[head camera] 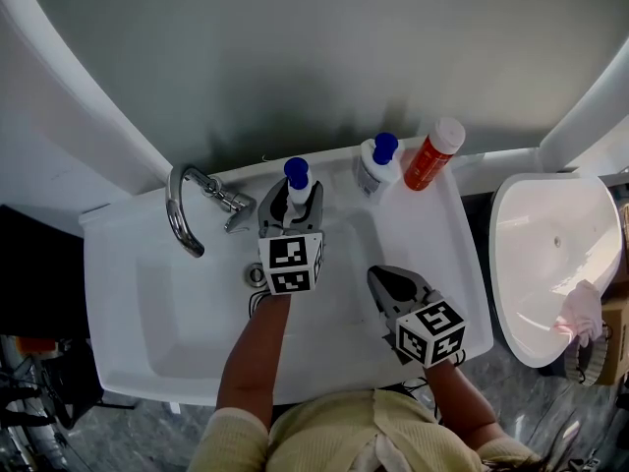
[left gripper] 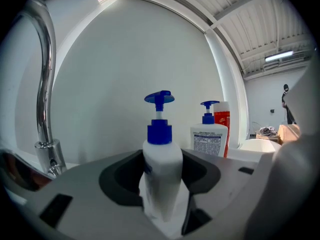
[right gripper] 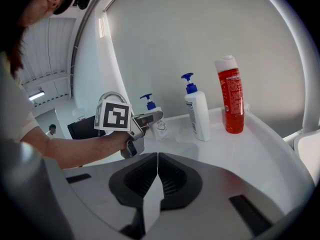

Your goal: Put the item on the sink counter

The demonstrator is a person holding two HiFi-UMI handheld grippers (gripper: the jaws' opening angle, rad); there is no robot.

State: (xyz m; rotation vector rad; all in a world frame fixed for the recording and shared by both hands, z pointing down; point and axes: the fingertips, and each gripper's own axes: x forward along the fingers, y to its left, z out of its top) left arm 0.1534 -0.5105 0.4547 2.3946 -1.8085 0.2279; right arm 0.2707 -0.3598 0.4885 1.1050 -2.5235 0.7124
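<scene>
A small white pump bottle (head camera: 296, 175) with a blue pump stands upright between the jaws of my left gripper (head camera: 291, 205), which is shut on its body (left gripper: 162, 166). It is at the back ledge of the white sink counter (head camera: 447, 229), just right of the faucet. From the right gripper view the bottle (right gripper: 156, 123) sits low over the ledge; whether it rests there I cannot tell. My right gripper (head camera: 378, 279) hovers over the basin's right side, shut and empty, its jaws (right gripper: 157, 159) meeting in a closed line.
A chrome faucet (head camera: 183, 214) arches at the back left. A bigger white pump bottle (head camera: 376, 163) and a red bottle (head camera: 432, 153) stand on the back ledge to the right. A second white basin (head camera: 550, 254) with a pink cloth (head camera: 580, 313) lies far right.
</scene>
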